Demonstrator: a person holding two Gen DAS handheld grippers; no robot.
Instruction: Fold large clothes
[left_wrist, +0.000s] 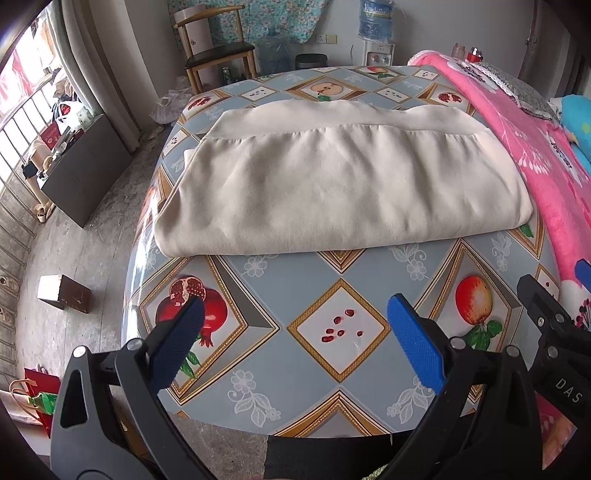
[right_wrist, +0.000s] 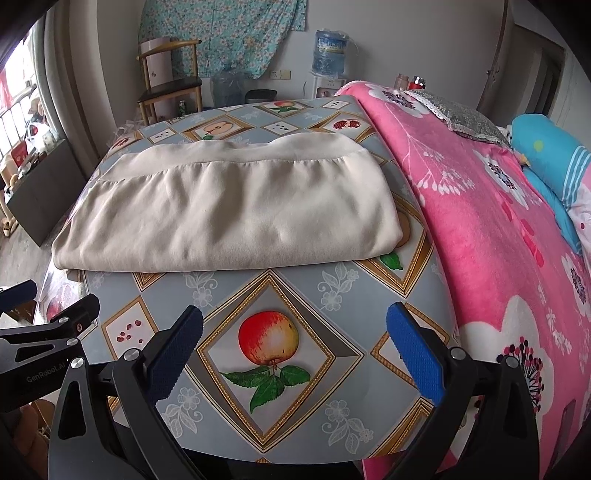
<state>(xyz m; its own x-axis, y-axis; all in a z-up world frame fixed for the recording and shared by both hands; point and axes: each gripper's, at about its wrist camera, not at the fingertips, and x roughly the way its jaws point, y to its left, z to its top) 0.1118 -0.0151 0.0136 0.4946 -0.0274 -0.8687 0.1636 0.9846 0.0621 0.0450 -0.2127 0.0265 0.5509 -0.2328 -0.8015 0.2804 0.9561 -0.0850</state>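
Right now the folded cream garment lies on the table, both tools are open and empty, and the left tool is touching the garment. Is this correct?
One detail is wrong: the left tool does not touch the cream garment. The left wrist view shows bare tablecloth between them. The right tool is likewise open and empty.

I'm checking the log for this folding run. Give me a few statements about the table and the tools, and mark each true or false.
1. The cream garment lies folded on the table. True.
2. The left tool is clamped on the garment. False: it is open, holds nothing and is short of the garment's near edge.
3. A pink blanket lies to the right of the garment. True.
4. The right tool is shut. False: it is open, over a printed apple on the tablecloth.
5. A wooden chair stands beyond the table's far end. True.
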